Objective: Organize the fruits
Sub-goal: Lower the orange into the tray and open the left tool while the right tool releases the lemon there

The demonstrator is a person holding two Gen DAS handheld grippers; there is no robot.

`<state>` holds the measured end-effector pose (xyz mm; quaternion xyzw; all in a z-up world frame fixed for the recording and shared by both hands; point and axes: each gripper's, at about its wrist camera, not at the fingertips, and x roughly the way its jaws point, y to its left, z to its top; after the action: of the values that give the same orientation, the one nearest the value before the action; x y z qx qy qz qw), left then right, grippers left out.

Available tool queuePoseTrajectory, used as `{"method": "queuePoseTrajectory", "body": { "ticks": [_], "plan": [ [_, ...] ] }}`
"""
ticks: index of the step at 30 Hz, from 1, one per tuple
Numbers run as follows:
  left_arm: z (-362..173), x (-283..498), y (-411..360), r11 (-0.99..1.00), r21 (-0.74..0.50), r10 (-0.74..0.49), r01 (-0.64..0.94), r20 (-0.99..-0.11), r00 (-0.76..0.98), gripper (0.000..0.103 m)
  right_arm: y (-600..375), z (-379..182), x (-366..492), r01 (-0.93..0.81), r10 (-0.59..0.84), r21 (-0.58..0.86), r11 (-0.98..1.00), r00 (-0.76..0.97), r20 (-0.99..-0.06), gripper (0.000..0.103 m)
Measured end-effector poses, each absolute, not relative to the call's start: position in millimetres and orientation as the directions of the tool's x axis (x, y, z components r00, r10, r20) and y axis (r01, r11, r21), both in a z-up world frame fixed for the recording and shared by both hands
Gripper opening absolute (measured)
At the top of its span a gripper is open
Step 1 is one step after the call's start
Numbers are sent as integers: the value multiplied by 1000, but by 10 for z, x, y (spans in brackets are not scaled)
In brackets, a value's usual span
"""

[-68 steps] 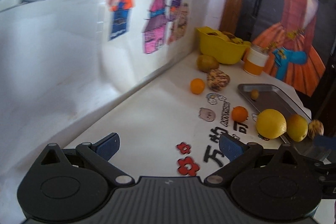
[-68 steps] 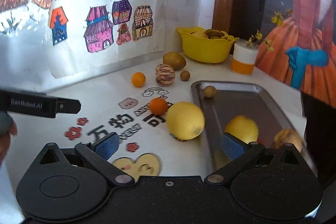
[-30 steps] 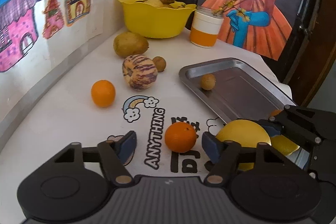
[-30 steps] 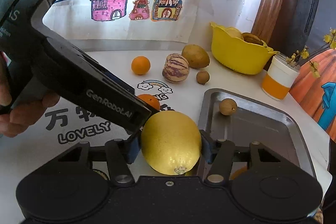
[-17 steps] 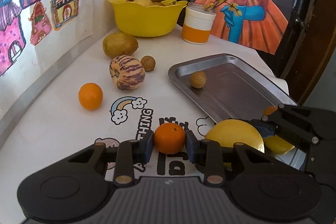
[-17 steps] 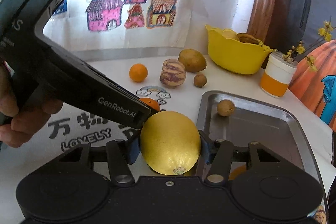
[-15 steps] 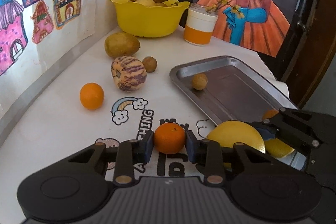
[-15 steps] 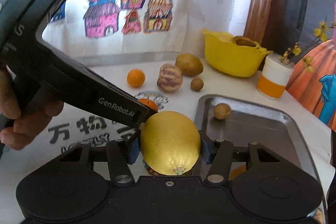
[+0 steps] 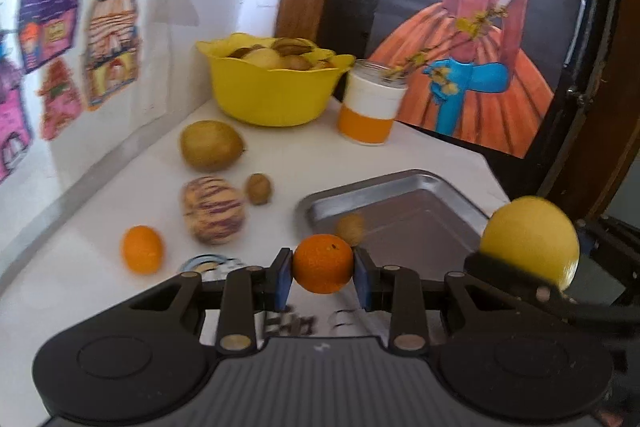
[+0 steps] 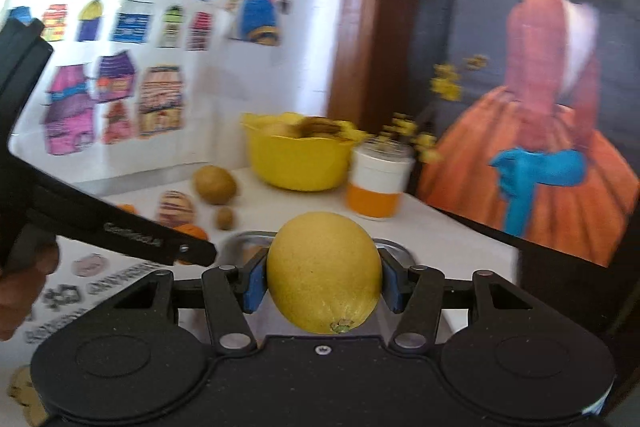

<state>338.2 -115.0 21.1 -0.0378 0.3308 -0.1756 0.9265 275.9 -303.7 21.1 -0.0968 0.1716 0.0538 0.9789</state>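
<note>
Two tools are raised above the white surface (image 9: 312, 163), both aimed towards the yellow bowl (image 9: 276, 95) in the far corner; the left tool (image 9: 322, 279) sits level, its blue pads narrowed onto an orange (image 9: 323, 263), gripping it at both sides; the right tool (image 10: 323, 281) is likewise closed on a lemon (image 10: 324, 271), held wider apart by the bigger fruit; the lemon's long axis runs roughly upright, stem end down and towards the camera; in the left view it hangs over the near right part of the steel tray (image 9: 404, 199); the left hand (image 10: 24, 283) shows at the edge of the right view, wrapped round its handle; a nut (image 9: 350, 229), blurred, seems to lie in the tray; on the surface lie a second orange (image 9: 142, 255), a striped melon (image 9: 213, 209), a brown fruit (image 9: 211, 145) and a small nut (image 9: 259, 188); a cup (image 9: 370, 108) stands beside the bowl.
</note>
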Motion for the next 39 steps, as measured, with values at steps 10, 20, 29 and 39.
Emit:
{"method": "queuePoseTrajectory", "body": {
  "ticks": [10, 20, 29, 39],
  "plan": [
    [107, 3397, -1557, 911, -175, -396, 372, -616, 680, 35, -3077, 7, 2747, -105, 32, -172, 979, 924, -381, 57],
    [44, 3408, -1615, 913, -156, -385, 377, -636, 669, 35, -3043, -19, 2777, -114, 41, -164, 980, 918, -394, 57],
    [20, 3442, -1561, 912, -199, -398, 359, -645, 652, 38, -3008, 64, 2702, -108, 35, -191, 976, 937, -348, 62],
    [214, 3295, -1394, 923, -214, -384, 321, -583, 716, 86, -2937, 195, 2442, -85, 23, -194, 977, 952, -304, 94]
  ]
}}
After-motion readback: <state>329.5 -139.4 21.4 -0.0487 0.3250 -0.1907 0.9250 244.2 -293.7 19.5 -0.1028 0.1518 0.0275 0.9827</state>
